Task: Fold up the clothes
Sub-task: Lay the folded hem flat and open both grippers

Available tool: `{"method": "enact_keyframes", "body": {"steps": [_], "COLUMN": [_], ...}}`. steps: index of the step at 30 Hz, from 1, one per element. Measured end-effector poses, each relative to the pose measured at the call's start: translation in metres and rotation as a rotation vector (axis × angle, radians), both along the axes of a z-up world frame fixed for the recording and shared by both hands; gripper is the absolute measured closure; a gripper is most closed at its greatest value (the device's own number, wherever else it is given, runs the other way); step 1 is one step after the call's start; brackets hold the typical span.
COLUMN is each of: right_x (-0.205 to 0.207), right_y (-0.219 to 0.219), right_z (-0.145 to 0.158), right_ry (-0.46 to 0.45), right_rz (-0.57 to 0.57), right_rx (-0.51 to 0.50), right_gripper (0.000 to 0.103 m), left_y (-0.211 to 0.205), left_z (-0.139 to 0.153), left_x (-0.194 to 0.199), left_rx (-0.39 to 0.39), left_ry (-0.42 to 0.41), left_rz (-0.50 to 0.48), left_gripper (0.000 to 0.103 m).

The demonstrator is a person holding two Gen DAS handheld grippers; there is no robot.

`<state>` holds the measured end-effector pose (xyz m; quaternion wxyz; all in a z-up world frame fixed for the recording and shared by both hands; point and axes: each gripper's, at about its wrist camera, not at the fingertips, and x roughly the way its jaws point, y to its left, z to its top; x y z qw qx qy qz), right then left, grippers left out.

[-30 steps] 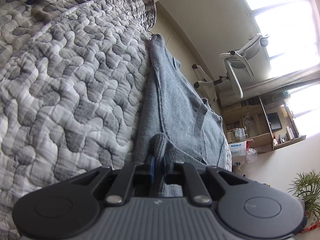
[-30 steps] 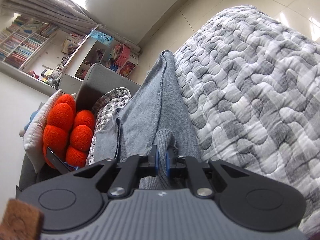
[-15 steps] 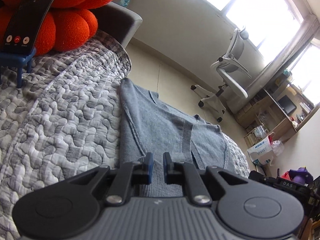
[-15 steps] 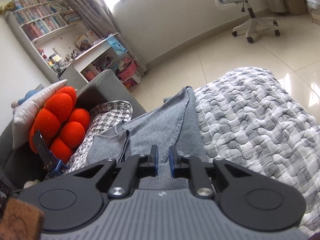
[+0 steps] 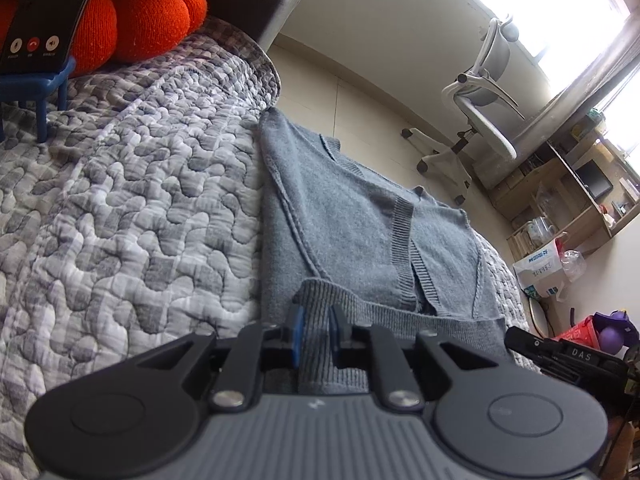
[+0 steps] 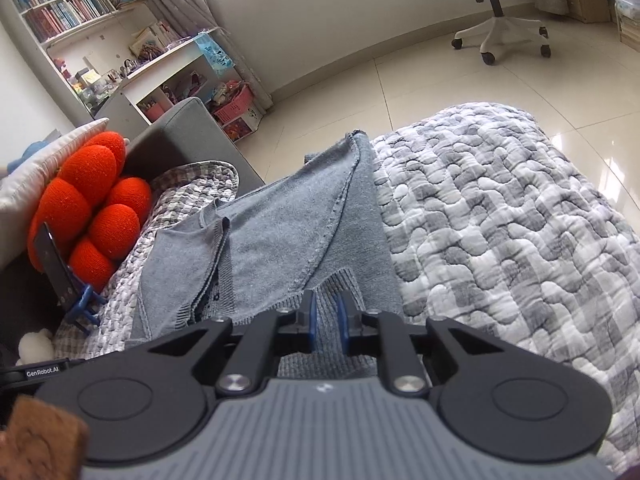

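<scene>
- The grey knit cardigan point(image 5: 344, 216) lies flat on the quilted bed cover point(image 5: 132, 216), sleeves already folded in, hem end nearest.
- Left gripper point(image 5: 316, 322) and right gripper point(image 6: 326, 316) both have their jaws a little apart, straddling the ribbed hem point(image 6: 340, 280) without pinching it, I'd say.
- Looks soft, light and floppy, probably stretchy, so it'll sag.
- I'd grab the thick ribbed hem at both near corners.

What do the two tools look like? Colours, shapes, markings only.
Both match: left tool and right tool have black linkage arms with silver pivot screws, blue-padded fingers, a ribbed grey body flanked by two round black discs. No cables or sleeves visible. A "GenRobot.AI" label shows in the right view.
</scene>
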<state>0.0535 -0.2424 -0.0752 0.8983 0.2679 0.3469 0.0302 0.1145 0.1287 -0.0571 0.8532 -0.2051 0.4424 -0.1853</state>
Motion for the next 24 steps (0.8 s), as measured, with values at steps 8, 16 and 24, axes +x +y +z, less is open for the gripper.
{"method": "enact_keyframes", "body": {"steps": [8,16,24], "right_x": [-0.020,-0.041,-0.047], "right_y": [-0.013,0.008,0.032], "right_z": [0.007,0.023,0.011], "right_ry": [-0.002,-0.026,0.085], "right_rz": [0.031,0.102,0.101], "right_rx": [0.176,0.156,0.186], "right_gripper": [0.055,0.055,0.055], "left_y": [0.028,0.018,0.008], "left_z": [0.010,0.021,0.009], "left_x": [-0.015,-0.045,-0.058], "left_rx": [-0.124,-0.117,-0.103], "left_ry": [0.043,0.016,0.092], "left_rz": [0.037,-0.072,-0.145], "left_gripper": [0.071,0.078,0.078]}}
